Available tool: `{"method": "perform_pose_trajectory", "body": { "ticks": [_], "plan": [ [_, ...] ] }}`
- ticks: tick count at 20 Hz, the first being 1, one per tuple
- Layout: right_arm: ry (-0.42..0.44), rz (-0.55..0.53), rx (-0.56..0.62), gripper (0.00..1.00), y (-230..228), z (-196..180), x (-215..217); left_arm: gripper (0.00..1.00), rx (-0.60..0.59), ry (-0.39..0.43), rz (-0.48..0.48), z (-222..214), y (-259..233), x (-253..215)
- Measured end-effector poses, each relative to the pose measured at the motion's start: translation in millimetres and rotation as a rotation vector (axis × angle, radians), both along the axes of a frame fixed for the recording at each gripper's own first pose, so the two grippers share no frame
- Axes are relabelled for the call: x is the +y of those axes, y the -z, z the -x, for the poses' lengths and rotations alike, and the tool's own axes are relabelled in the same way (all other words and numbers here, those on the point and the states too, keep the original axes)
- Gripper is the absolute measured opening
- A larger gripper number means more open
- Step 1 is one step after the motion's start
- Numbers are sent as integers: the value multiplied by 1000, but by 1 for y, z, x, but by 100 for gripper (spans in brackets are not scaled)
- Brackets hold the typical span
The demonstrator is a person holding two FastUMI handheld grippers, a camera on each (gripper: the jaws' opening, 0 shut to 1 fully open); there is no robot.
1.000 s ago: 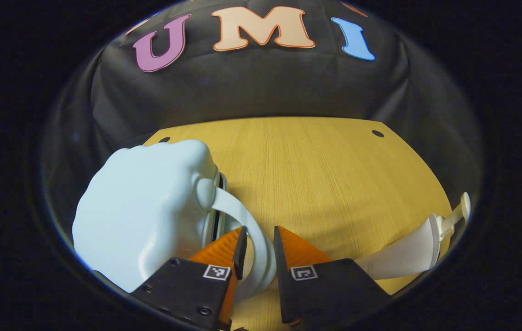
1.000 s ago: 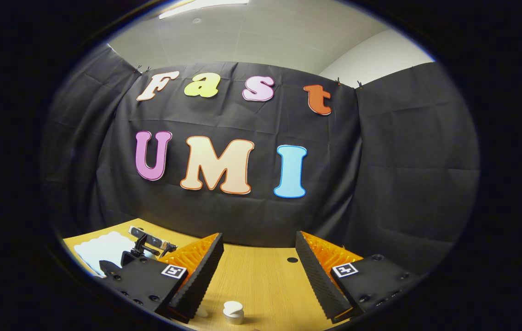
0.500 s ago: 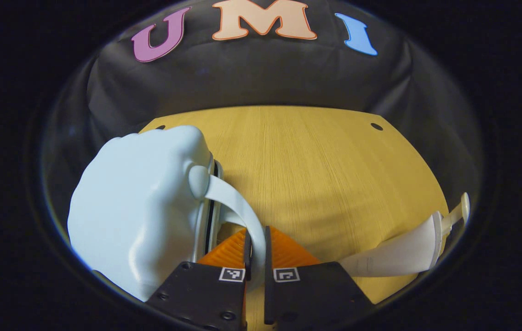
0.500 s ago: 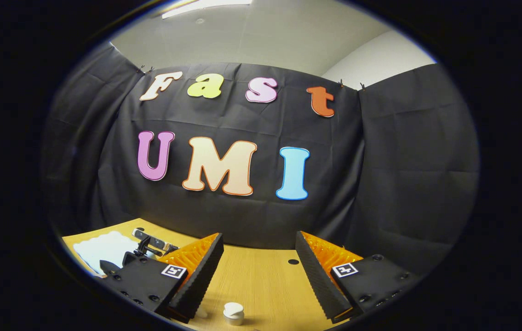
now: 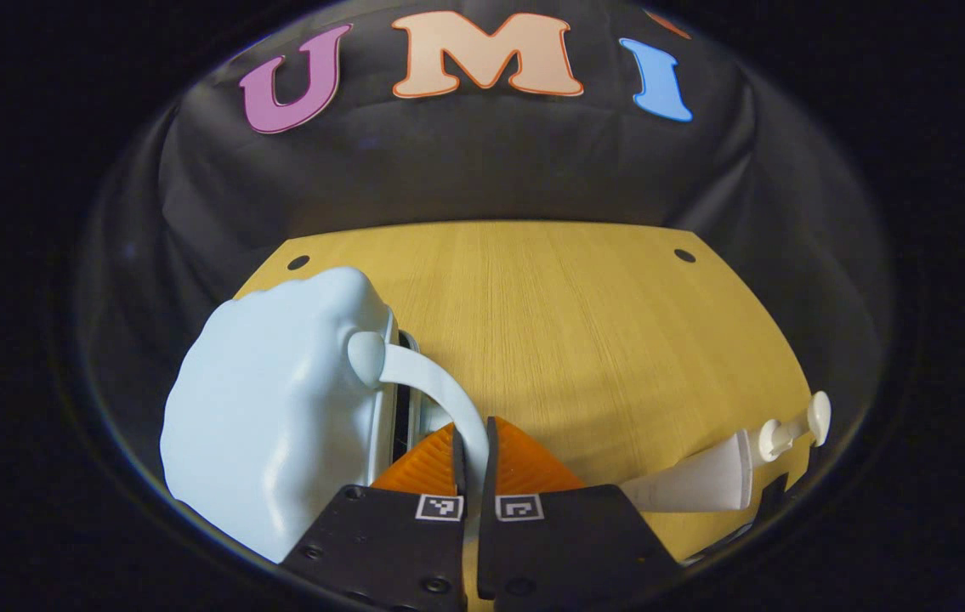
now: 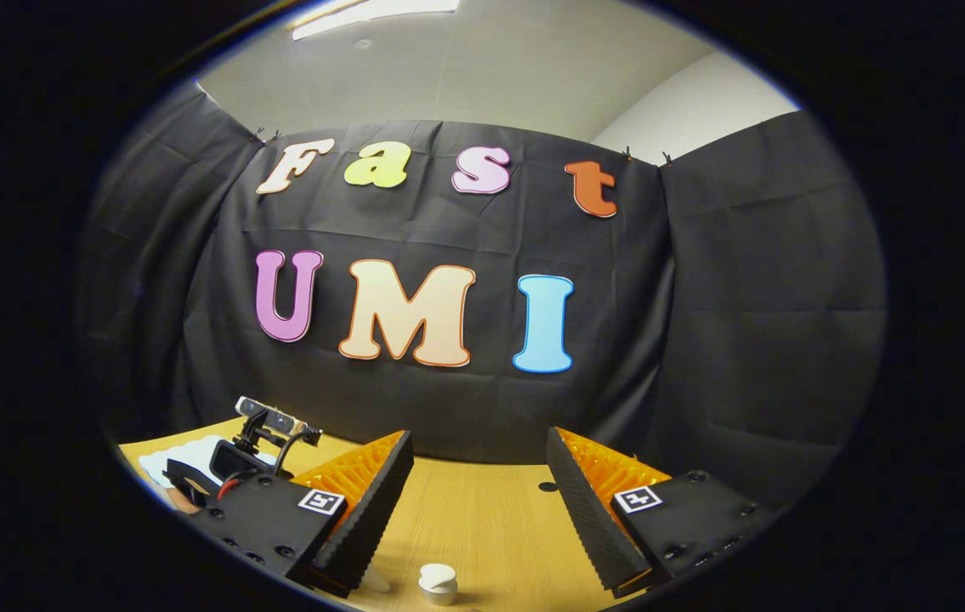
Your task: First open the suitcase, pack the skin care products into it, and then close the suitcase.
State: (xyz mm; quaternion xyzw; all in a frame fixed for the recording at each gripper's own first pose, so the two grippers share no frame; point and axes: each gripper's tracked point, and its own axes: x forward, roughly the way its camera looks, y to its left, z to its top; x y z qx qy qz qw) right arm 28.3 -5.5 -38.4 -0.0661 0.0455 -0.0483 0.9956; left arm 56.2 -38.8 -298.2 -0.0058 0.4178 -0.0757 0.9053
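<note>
In the left gripper view, the pale blue suitcase (image 5: 278, 408) lies on the wooden table (image 5: 567, 323) to the left of the left gripper (image 5: 472, 459), its seam facing the fingers. Its curved handle (image 5: 431, 391) arcs from the case down between the two orange fingers, which are clamped on it — only a thin gap between them, filled by the strap. To the right of the fingers, near the table's edge, a white pump bottle (image 5: 729, 476) lies on its side, nozzle pointing away.

In the right gripper view, the other gripper's camera mount (image 6: 269, 429) shows far to the left of the right gripper (image 6: 478, 510), whose fingers are spread wide with nothing between them. A small white pump top (image 6: 437, 582) sits just ahead, low between them.
</note>
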Motion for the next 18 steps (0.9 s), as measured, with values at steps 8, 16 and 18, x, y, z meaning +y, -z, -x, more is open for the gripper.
{"method": "perform_pose_trajectory", "body": {
  "ticks": [8, 16, 18],
  "plan": [
    [-49, -30, -5, 99, 3, -8, 20, 0, -104, -1, 26, -14, -73, 31],
    [-117, -57, 0, 99, 9, -22, 58, 0, -205, -53, -4, -24, -132, 106],
    [-126, -63, 2, 100, 12, -24, 67, 0, -231, -64, -19, -27, -140, 123]
  ]
}}
